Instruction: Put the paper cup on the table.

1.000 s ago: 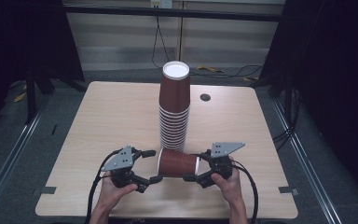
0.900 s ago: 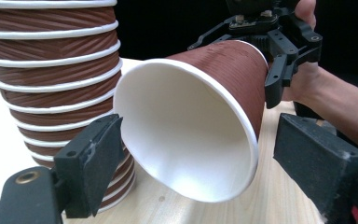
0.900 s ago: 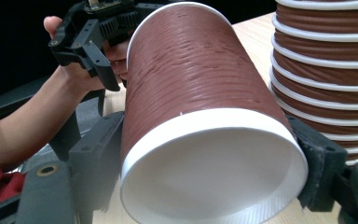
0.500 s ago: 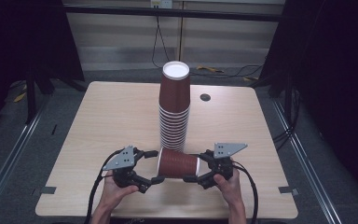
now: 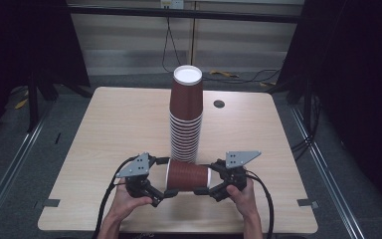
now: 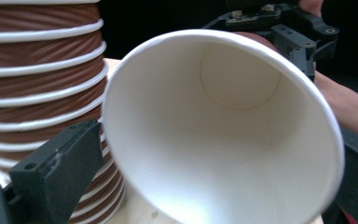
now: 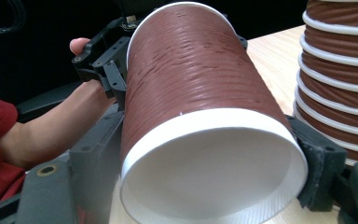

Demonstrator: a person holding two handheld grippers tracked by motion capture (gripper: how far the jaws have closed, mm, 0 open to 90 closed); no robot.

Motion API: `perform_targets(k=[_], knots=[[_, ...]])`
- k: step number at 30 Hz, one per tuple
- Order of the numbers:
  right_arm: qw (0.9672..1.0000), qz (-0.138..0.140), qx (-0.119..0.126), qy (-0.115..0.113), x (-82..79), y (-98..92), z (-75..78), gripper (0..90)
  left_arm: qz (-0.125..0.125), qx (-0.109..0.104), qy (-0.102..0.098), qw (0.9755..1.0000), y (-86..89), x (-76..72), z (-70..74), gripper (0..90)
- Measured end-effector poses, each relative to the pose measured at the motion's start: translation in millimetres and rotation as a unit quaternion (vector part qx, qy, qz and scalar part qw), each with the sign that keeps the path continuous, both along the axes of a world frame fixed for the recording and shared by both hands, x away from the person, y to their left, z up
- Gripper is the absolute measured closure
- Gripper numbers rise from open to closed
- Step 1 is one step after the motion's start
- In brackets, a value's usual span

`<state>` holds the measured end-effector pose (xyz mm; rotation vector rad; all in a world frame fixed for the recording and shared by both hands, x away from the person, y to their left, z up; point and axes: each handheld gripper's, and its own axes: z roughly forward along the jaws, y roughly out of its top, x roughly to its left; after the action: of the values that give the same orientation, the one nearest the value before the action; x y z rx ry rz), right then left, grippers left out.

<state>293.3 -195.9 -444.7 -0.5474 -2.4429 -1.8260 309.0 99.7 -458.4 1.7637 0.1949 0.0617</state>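
Sideways, the brown cup (image 5: pixel 188 176) lies just before the cup stack (image 5: pixel 185 119), its rim clamped in the right hand-held gripper (image 5: pixel 208 181); the left hand-held gripper (image 5: pixel 165 177) has just been opening, jaws apparently clear of it.

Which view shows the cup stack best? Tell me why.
High view: the cup stack stands whole, bottom to white top. The left gripper view crops it to rims at its left; the right gripper view, at its right.
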Motion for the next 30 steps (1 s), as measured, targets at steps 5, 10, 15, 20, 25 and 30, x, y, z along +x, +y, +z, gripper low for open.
perform_targets(k=[5,10,15,20,25,30], knots=[[1.0000,0.004,0.005,0.001,0.7,-0.3,-0.2,22.4,-0.004,0.000,0.004,1.0000,-5.8,2.1,-1.0,0.0],[1.0000,0.009,0.003,0.000,0.2,0.3,-0.5,22.4,-0.019,-0.007,0.010,0.9997,-11.2,2.0,-2.4,0.2],[0.9999,0.013,0.002,0.000,-0.4,1.7,-1.1,22.3,-0.018,-0.004,0.005,0.9998,-12.8,0.0,-1.7,0.0],[0.9998,0.020,0.000,-0.001,-0.4,2.3,-1.8,22.1,-0.026,-0.001,0.001,0.9996,-11.3,-1.5,-0.8,1.6],[0.9996,0.026,-0.005,-0.002,-0.1,6.0,-4.1,21.4,-0.023,0.010,-0.007,0.9997,-7.8,-3.0,1.1,2.8],[0.9998,0.019,-0.006,-0.004,1.1,7.6,-5.3,16.8,-0.012,0.004,-0.008,0.9999,-4.6,-3.1,2.5,2.9]])
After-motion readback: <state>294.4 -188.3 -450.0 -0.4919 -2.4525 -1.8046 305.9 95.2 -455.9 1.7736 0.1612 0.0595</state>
